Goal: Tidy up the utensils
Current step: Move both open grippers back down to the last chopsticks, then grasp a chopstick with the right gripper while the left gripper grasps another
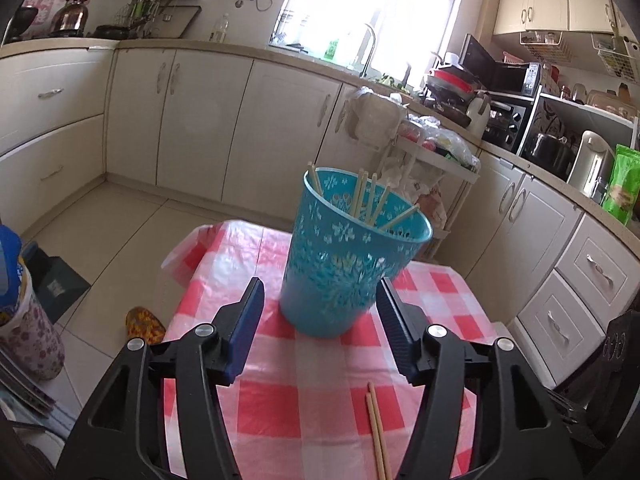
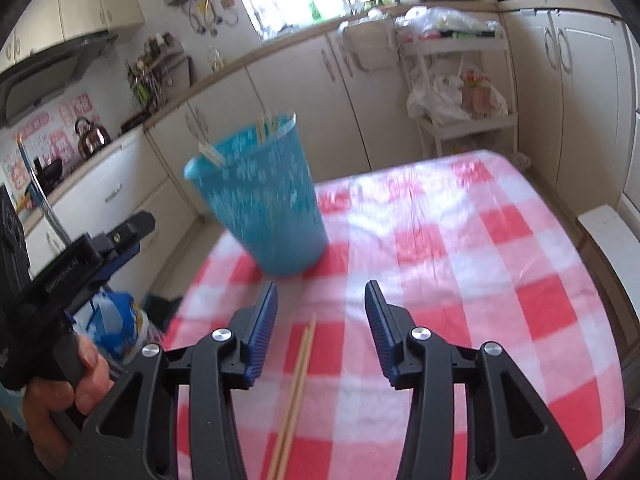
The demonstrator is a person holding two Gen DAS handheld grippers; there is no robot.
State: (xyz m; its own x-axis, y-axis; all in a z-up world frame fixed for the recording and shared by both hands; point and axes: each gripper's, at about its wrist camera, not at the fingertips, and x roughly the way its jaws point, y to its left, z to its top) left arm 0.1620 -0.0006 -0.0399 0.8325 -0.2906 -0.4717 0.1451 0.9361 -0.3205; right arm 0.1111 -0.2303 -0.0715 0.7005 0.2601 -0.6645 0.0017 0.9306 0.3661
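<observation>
A blue flower-patterned cup (image 1: 344, 256) stands on the red-and-white checked tablecloth (image 1: 320, 400) and holds several wooden chopsticks (image 1: 370, 202). My left gripper (image 1: 320, 300) is open, its jaws on either side of the cup's base without touching it. A loose pair of chopsticks (image 1: 378, 432) lies on the cloth near the table's front. In the right wrist view the cup (image 2: 264, 196) is blurred, at the table's far left. My right gripper (image 2: 322, 300) is open and empty above the loose pair of chopsticks (image 2: 298, 392). The left gripper's body (image 2: 80, 264) shows at the left, held in a hand.
Cream kitchen cabinets (image 1: 200, 120) run along the back and right. A white trolley (image 2: 460, 92) with bags stands beyond the table's far edge. A patterned container (image 1: 24, 320) and a slipper (image 1: 144, 324) are on the floor to the left.
</observation>
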